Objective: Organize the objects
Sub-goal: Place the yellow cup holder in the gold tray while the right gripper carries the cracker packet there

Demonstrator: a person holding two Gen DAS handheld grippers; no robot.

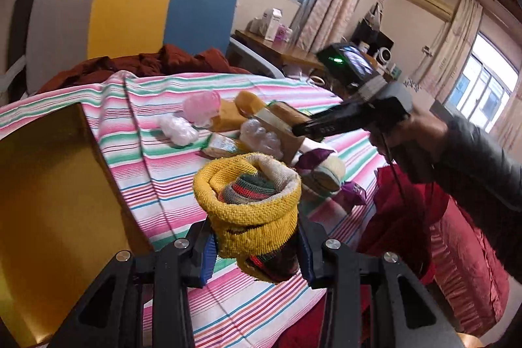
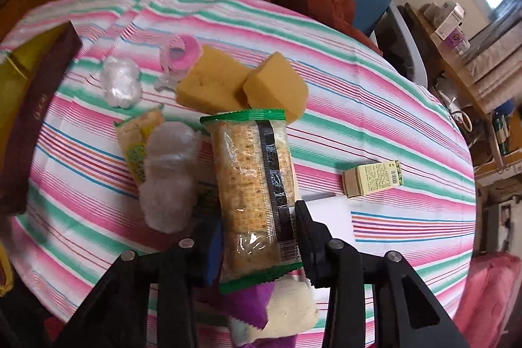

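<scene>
Objects lie scattered on the striped cloth (image 2: 375,106), and you are mid-sort: your right gripper (image 2: 257,237) is clenched on the cracker packet (image 2: 251,185) near the two yellow sponges (image 2: 241,83), while your left gripper (image 1: 256,247) grips the rolled yellow sock (image 1: 251,211) raised above the cloth. Next, I judge, each needs carrying to the gold box (image 1: 49,201) at the cloth's left edge; the part of its inside that shows looks empty.

Nothing legible anywhere. Black strip with pale characters and a barcode with digits along the cracker packet (image 2: 254,185), too blurred to read. Fine print on the small green-edged box (image 2: 373,178) and gold marks on the brown box rim (image 2: 36,116), equally unreadable.
</scene>
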